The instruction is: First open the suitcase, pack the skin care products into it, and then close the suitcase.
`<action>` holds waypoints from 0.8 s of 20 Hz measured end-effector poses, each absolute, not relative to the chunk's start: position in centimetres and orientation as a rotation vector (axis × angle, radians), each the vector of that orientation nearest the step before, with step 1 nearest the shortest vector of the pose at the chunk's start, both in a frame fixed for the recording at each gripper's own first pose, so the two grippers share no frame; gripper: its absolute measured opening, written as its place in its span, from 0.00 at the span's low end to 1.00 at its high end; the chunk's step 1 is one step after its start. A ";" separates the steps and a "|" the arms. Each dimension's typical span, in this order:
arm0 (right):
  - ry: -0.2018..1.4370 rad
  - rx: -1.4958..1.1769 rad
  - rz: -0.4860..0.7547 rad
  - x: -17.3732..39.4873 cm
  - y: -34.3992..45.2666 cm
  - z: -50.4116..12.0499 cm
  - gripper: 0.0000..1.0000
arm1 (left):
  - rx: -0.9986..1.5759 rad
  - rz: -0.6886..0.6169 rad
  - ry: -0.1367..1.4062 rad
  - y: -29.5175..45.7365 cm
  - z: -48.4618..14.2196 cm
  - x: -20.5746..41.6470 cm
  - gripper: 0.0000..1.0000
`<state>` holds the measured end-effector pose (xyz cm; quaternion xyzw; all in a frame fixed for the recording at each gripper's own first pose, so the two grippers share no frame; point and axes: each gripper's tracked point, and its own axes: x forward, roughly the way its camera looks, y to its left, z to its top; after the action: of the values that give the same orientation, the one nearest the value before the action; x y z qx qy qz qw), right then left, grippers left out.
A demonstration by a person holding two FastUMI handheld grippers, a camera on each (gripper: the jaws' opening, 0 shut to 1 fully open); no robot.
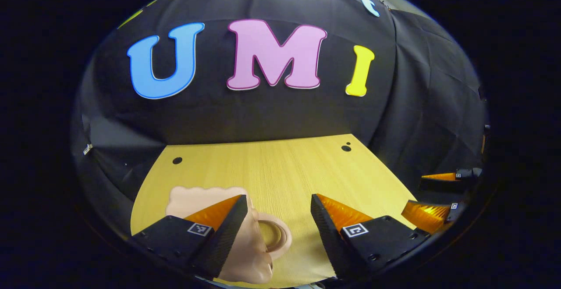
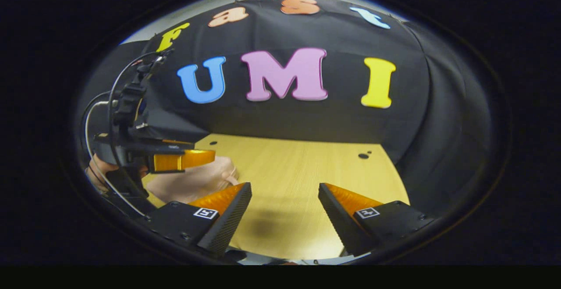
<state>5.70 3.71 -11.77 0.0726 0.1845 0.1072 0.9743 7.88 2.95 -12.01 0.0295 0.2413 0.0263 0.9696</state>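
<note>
A peach-coloured small suitcase (image 1: 250, 240) with a wavy edge and a ring handle (image 1: 274, 234) lies shut on the wooden table (image 1: 285, 170), near its front left. My left gripper (image 1: 278, 199) hovers over it, open; its left finger covers part of the case and the ring sits in the gap between the fingers. In the right gripper view the same case (image 2: 193, 181) lies at left, under the left gripper's fingers (image 2: 188, 159), which a hand (image 2: 98, 170) holds. My right gripper (image 2: 285, 186) stands open above bare table, to the right of the case.
Black cloth walls close off the table at the back and on both sides. Small dark holes (image 1: 177, 160) (image 1: 346, 148) mark the far corners of the tabletop. The right gripper's fingers (image 1: 427, 216) show at the table's right edge. Cables (image 2: 111, 105) trail from the left gripper.
</note>
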 end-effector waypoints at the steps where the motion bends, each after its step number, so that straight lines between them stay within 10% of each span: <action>1: 0.318 0.142 0.213 6.0 4.0 -10.0 0.97 | 0.082 0.061 0.452 3.0 -10.8 7.4 0.92; 16: -0.008 0.080 0.219 7.2 6.9 3.3 0.98 | 0.055 0.136 0.180 6.6 1.0 4.8 0.89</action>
<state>7.19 6.89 3.29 0.0397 -0.0042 0.1093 0.9932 4.82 6.56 1.01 0.0273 0.0899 0.0679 0.9933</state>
